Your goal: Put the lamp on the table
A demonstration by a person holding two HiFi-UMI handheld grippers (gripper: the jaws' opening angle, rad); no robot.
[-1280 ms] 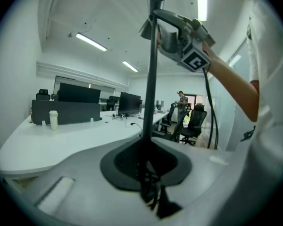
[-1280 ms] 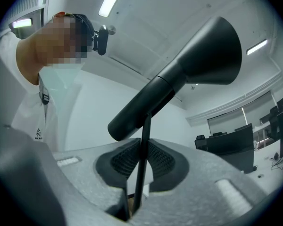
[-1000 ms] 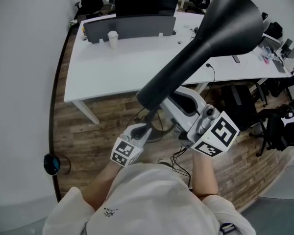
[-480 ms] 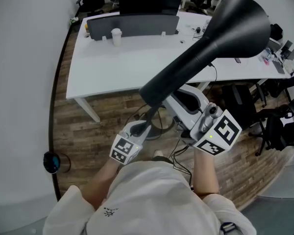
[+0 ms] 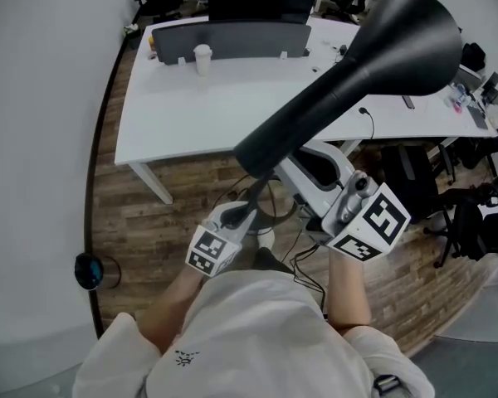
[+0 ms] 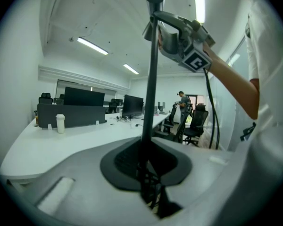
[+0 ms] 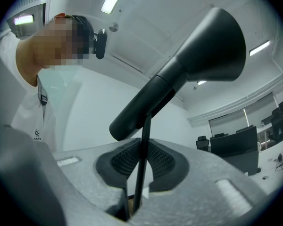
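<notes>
So the lamp (image 5: 357,81) isn't on the table (image 5: 199,98) yet. It's up in the air over the wood floor (image 5: 149,222), close to the person and just short of the table's near edge. The left gripper (image 5: 242,218) is clamped on the thin black pole (image 6: 150,79) low down. The right gripper (image 5: 292,175) is closed on the same pole (image 7: 142,159) higher up, right under the shade (image 7: 198,60). The whole thing is tilted, with the big black cone pointing toward the far right. There's a white cup (image 5: 202,58) on the table by a grey divider (image 5: 232,40).
</notes>
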